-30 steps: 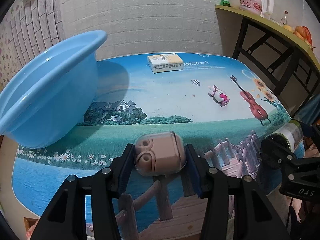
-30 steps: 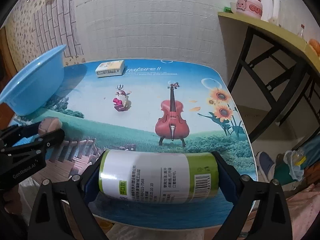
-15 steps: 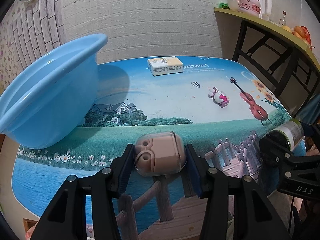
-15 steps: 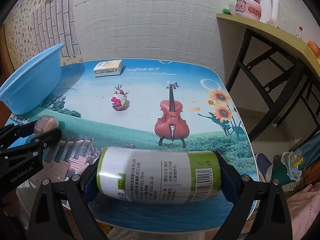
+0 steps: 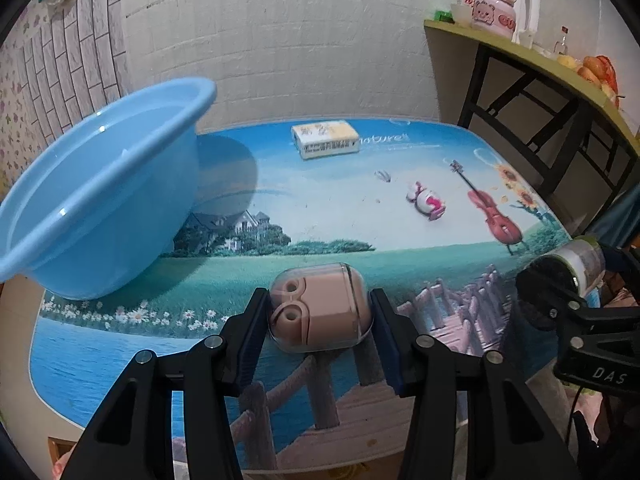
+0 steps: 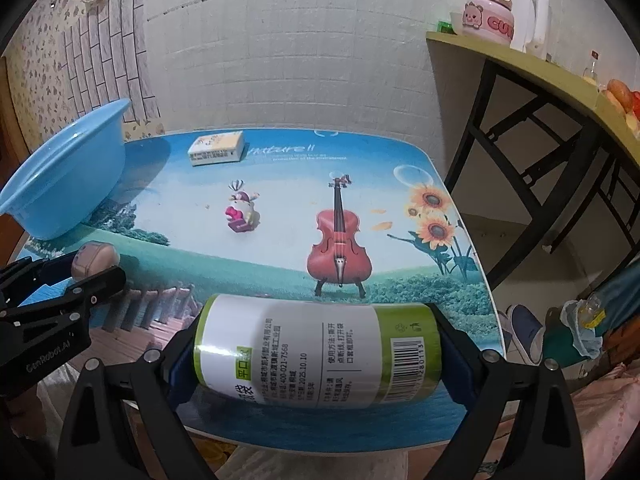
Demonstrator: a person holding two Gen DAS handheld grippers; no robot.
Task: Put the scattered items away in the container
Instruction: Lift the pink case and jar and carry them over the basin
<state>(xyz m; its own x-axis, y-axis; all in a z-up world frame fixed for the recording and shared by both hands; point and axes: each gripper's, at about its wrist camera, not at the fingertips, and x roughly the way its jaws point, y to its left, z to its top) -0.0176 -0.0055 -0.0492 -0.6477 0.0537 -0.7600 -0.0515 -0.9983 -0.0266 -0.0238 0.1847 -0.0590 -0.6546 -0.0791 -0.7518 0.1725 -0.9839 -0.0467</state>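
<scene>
You are in the carrying step, with both hands loaded. Your left gripper (image 5: 318,314) is clamped on the pink earbud case (image 5: 318,310), its pads pressed against both sides, low in the middle of the left wrist view. Your right gripper (image 6: 316,356) is closed on the green-and-white labelled roll (image 6: 318,354), held crosswise by its two ends at the bottom centre of the right wrist view. Both items appear lifted above the near edge of the tabletop (image 6: 288,196), though how far clear of it they are cannot be judged.

The blue basin (image 5: 100,200), your container, fills the left side of the left wrist view and sits at the left edge of the right wrist view, its rim toward you; nothing shows in the part of its interior that is visible.

The next move likely calls for swinging each load leftward over that rim before letting go, the earbud case first since it is nearer. Lift high enough to clear the rim, and keep the two grippers from crossing.

A small yellow-and-white box (image 6: 216,148) at the upper middle and a little white-and-pink figurine (image 6: 242,214) at centre remain on the tabletop, well apart from the basin.
</scene>
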